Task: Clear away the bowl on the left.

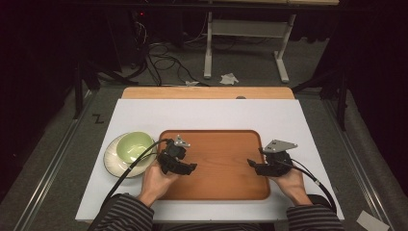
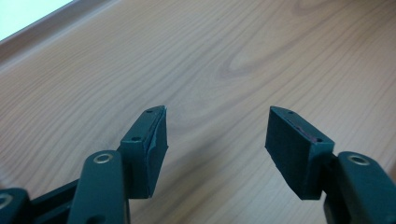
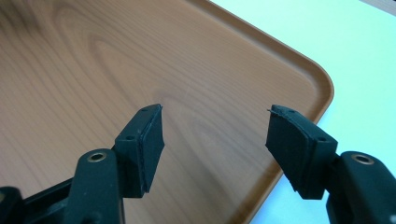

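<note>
A white table top (image 1: 144, 113) carries a wooden tray (image 1: 219, 159) at centre. A green bowl (image 1: 134, 146) on a ribbed saucer (image 1: 111, 155) sits just beside the tray at 9 o'clock, probably staged for loading. The left gripper (image 1: 191, 167) and right gripper (image 1: 250, 163) hover over the bare tray, jaws spread, nothing between them. Cables cross the grey floor (image 1: 250, 62) at 12 o'clock.

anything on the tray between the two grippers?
No. In the high view, bare tray wood runs from the left gripper to the right gripper; both are open and hold nothing.
</note>
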`<act>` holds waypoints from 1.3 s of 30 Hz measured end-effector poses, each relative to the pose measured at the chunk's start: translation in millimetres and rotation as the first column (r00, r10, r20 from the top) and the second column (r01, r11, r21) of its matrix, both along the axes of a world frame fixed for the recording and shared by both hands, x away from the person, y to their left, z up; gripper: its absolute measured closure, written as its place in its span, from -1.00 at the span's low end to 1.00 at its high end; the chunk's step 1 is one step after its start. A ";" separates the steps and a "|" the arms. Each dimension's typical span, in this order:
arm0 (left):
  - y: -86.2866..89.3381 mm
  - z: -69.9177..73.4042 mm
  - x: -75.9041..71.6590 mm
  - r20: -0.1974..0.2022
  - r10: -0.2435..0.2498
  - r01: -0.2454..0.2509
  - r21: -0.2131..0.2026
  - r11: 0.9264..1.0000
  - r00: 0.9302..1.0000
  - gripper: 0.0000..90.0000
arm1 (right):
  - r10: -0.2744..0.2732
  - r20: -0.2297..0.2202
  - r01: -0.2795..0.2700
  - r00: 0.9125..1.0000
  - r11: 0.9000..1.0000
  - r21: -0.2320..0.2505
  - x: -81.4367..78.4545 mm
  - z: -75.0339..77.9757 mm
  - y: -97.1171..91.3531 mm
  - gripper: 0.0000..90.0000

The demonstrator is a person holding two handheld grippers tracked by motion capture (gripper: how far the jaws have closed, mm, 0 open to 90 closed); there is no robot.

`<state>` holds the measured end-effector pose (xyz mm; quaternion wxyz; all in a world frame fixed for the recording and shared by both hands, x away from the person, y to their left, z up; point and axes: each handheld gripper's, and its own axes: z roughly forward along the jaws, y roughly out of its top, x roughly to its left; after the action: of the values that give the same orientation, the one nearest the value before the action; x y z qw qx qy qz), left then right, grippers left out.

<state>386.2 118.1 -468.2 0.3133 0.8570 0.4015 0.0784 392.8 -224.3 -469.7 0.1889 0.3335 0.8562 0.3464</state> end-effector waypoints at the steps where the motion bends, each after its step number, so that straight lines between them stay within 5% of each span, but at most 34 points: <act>1: 0.0 0.2 -0.1 0.001 0.000 0.000 0.000 1.000 1.000 -0.13 | 0.000 0.004 0.000 1.000 1.000 0.002 0.0 -0.5 0.5 -0.15; 19: 3.1 5.6 1.1 -0.003 0.009 -0.009 -0.021 1.000 1.000 -0.12 | -0.008 -0.007 0.008 1.000 1.000 -0.004 1.0 -1.2 -0.9 -0.16; 29: 6.4 12.9 -0.8 0.031 -0.004 0.005 -0.040 0.999 1.000 -0.05 | -0.009 -0.015 0.009 1.000 1.000 -0.009 -0.1 -1.0 -0.9 -0.15; 39: 11.3 16.6 1.5 0.002 -0.003 0.003 -0.057 0.998 1.000 -0.14 | -0.005 -0.020 0.004 1.000 1.000 -0.013 0.9 -1.2 -0.9 -0.15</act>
<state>387.7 129.4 -451.5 0.3382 0.8483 0.4019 0.0674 393.7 -225.2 -470.9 0.1833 0.3376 0.8596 0.3369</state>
